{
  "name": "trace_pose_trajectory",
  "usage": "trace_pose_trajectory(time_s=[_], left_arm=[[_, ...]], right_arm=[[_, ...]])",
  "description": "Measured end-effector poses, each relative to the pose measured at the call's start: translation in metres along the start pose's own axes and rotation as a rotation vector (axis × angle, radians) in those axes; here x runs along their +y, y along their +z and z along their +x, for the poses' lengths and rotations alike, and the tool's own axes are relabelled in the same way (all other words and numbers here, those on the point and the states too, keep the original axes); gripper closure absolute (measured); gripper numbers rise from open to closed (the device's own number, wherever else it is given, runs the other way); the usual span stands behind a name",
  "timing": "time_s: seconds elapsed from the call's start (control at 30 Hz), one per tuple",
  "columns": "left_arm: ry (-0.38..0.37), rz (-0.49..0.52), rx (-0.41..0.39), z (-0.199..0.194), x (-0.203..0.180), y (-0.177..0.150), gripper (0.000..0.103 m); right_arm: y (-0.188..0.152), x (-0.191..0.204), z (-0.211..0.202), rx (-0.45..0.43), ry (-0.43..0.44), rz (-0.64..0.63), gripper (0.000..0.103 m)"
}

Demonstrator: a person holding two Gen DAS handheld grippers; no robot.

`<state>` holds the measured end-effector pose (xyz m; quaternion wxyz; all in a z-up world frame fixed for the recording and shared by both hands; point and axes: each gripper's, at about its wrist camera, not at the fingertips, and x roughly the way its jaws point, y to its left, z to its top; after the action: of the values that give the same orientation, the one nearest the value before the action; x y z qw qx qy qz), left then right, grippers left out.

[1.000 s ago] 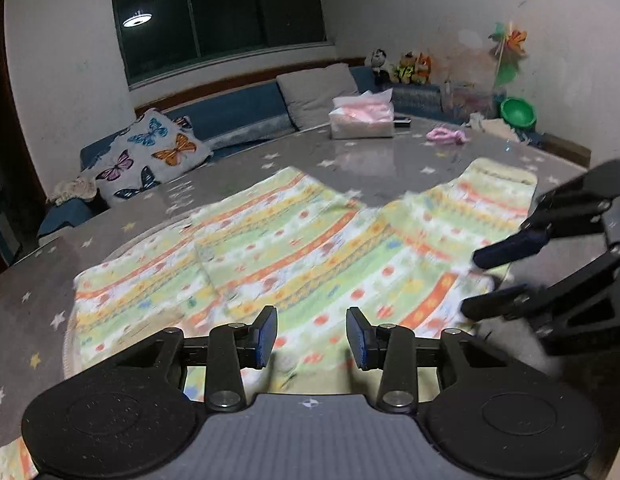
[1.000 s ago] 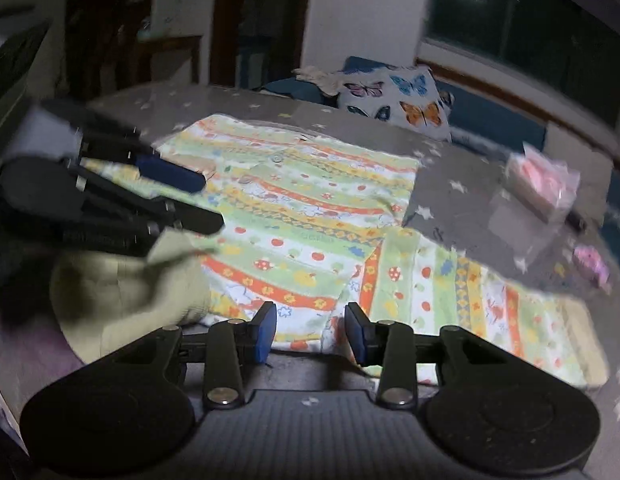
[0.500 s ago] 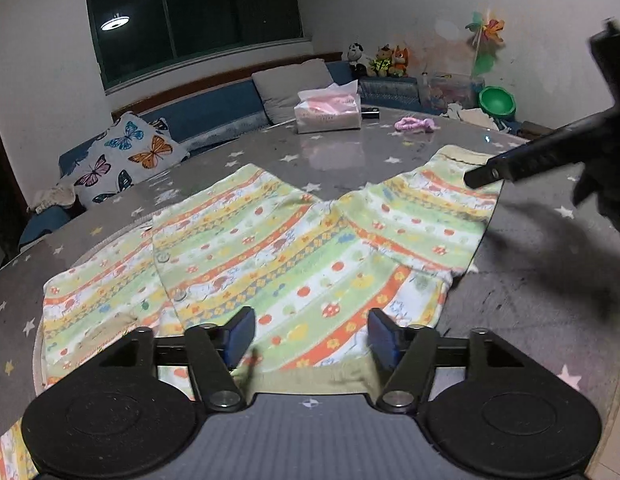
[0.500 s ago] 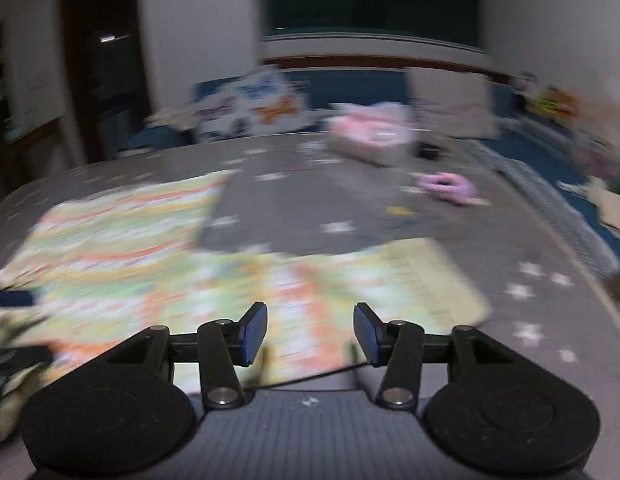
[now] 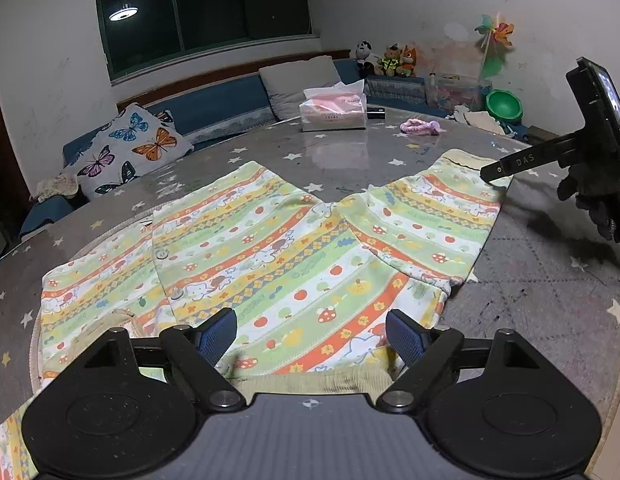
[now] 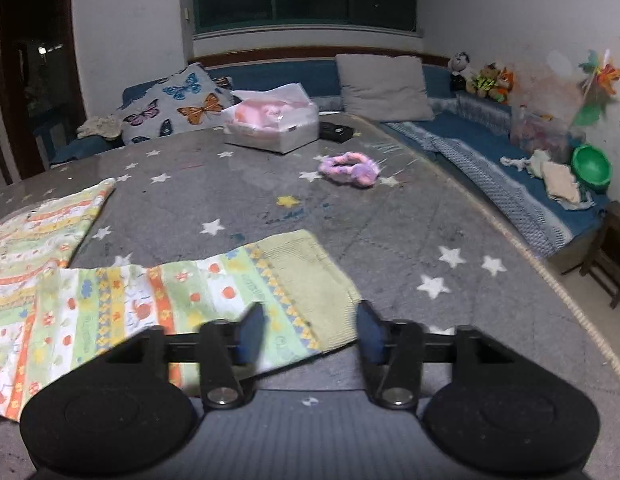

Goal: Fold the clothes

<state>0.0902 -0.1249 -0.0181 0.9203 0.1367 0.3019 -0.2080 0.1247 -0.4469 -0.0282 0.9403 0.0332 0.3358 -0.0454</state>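
Note:
A child's striped shirt in green, yellow and orange lies flat on the grey star-patterned table. My left gripper is open over the shirt's ribbed hem, empty. My right gripper is open just above the cuff end of one sleeve, empty. The right gripper also shows in the left wrist view, over the sleeve cuff at the far right.
A tissue box and a pink hair band lie on the far side of the table. A small black box sits by the tissues. A sofa with a butterfly cushion runs behind; the table's right edge curves away.
Both grippers have opened wider. The right gripper swung away from the shirt's hem to the sleeve cuff. The left gripper drew back to the hem, and the shirt now lies flat.

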Motion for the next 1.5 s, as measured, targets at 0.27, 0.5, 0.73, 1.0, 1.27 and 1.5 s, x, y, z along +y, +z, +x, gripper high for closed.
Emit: trace_pose_trajectory(time_s=[0.27, 0.5, 0.73, 1.0, 1.27, 1.5], left_arm=[[0.016, -0.013, 0.003, -0.002, 0.004, -0.003, 0.014], [0.043, -0.049, -0.014, -0.011, 0.018, -0.006, 0.011], [0.081, -0.106, -0.031, -0.026, 0.037, -0.017, 0.01], [0.121, -0.164, -0.035, -0.044, 0.055, -0.037, 0.01], [0.15, -0.21, -0.028, -0.055, 0.067, -0.055, 0.01], [0.164, -0.232, -0.014, -0.062, 0.076, -0.062, 0.011]], right_arm=[[0.012, -0.001, -0.019, -0.02, 0.073, 0.078, 0.095], [0.033, 0.022, -0.056, -0.074, 0.209, 0.097, 0.096], [0.063, 0.082, -0.09, -0.135, 0.409, 0.011, 0.096], [0.077, 0.184, -0.103, -0.143, 0.616, -0.157, 0.097], [0.059, 0.271, -0.09, -0.058, 0.763, -0.267, 0.096], [0.04, 0.273, -0.079, 0.027, 0.773, -0.315, 0.089]])
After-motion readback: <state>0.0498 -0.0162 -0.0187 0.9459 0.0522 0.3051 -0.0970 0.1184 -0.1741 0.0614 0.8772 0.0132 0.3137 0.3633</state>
